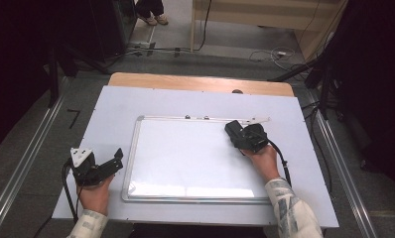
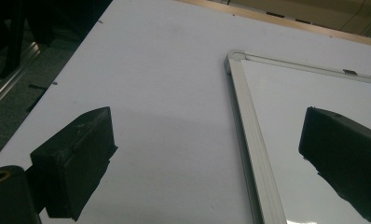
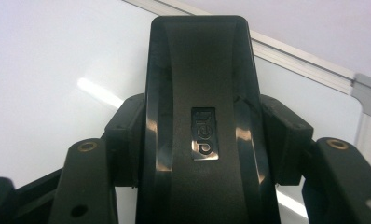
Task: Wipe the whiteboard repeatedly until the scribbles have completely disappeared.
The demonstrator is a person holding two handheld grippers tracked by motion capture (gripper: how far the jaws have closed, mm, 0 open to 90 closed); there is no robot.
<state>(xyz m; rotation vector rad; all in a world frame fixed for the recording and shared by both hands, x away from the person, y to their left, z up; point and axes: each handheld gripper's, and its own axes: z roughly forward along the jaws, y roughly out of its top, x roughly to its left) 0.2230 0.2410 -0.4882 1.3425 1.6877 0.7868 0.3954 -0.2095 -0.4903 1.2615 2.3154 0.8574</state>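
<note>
Honestly, the right gripper had its fingers clamped on the black eraser, best kept flat on the whiteboard. The left gripper hung beside the frame, fingers apart.

My high camera looks down from above my side at the whole whiteboard, my left gripper camera sits low by that board's left frame looking along the table, and my right gripper camera is pressed close over the same board.
</note>
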